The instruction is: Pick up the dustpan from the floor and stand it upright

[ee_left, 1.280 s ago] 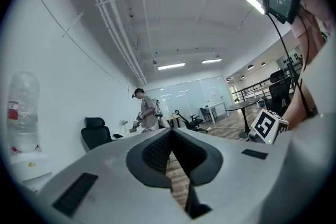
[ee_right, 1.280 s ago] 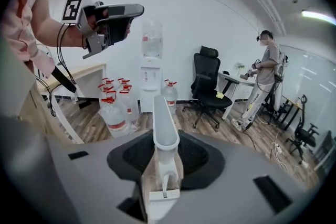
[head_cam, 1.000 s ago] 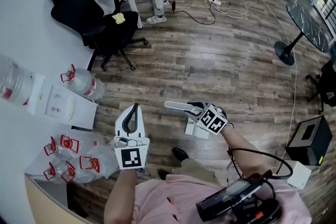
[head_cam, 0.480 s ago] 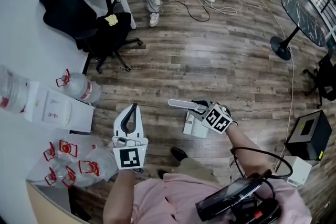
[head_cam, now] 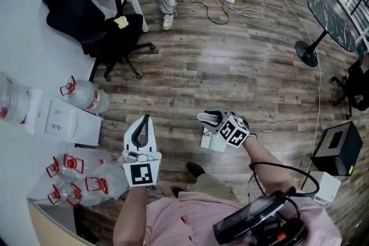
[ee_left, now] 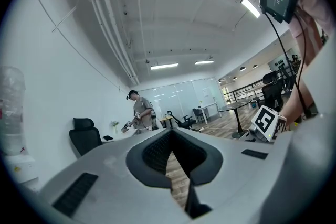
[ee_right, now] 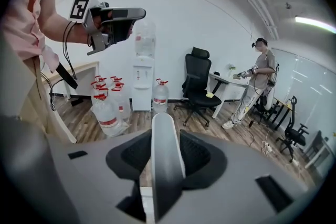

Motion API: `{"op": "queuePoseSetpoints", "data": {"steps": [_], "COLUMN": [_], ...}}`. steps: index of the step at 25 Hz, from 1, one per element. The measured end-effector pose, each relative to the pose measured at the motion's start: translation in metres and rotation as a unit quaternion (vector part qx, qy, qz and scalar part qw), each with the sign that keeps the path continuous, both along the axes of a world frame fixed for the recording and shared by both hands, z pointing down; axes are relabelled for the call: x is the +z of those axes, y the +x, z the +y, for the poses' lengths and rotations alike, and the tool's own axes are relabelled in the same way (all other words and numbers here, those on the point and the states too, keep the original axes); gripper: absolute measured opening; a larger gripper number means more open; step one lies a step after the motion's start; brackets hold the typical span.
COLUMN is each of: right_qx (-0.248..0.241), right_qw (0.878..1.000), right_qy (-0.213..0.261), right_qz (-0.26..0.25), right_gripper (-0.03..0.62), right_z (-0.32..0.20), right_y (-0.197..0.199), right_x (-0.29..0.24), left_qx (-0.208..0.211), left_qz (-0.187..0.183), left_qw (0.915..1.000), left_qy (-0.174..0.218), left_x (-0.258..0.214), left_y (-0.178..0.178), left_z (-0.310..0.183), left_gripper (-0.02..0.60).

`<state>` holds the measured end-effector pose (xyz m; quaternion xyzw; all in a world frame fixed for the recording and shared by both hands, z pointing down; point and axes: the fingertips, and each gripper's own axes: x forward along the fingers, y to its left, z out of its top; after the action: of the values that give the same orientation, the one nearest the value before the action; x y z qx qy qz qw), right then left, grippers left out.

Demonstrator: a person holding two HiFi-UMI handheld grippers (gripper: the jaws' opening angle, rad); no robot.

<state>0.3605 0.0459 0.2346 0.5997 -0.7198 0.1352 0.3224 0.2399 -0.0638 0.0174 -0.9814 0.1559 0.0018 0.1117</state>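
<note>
Pick-up apparently done, stand-up to come: a person's right tongs (head_cam: 218, 122) pinch the pale handle (ee_right: 165, 155) of a white dustpan (head_cam: 210, 141). The pan seems to hang clear of the wooden floor (head_cam: 230, 66), just ahead of the person's shoe (head_cam: 198, 169), with its handle tipped up toward the head camera. The left tongs (head_cam: 146, 121) hover well apart to the side, pressed together on nothing. Setting the pan down upright looks like the step not yet done.
</note>
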Motion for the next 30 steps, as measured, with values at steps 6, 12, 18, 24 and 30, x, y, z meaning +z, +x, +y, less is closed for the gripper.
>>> {"op": "queuePoseSetpoints", "data": {"steps": [6,12,18,24,30], "right_qx": [0.012,0.026,0.061,0.097,0.124], "right_qw": [1.0,0.999,0.993,0.973,0.945], "right_qy": [0.004,0.018,0.099,0.21,0.298], "right_qz": [0.011,0.018,-0.005,-0.026,-0.051], "right_gripper": [0.166,0.182,0.183,0.157,0.086], "right_z": [0.002,0.008,-0.005,-0.026,-0.051], "right_y": [0.002,0.001,-0.014,-0.05,-0.102], "right_x": [-0.008,-0.033,-0.104,-0.194,-0.269], "left_qx": [0.003,0.016,0.029,0.012,-0.03], "left_qz": [0.003,0.011,0.027,0.064,0.096], "left_qw": [1.0,0.9998,0.9991,0.9979,0.9949], "left_qy": [-0.006,0.005,0.014,-0.003,-0.01], "left_x": [0.001,-0.007,-0.027,-0.072,-0.114], "left_y": [-0.008,-0.014,-0.018,-0.03,-0.061], "left_z": [-0.003,0.002,0.016,0.023,0.013], "left_gripper": [0.009,0.009,0.009,0.009,0.009]}}
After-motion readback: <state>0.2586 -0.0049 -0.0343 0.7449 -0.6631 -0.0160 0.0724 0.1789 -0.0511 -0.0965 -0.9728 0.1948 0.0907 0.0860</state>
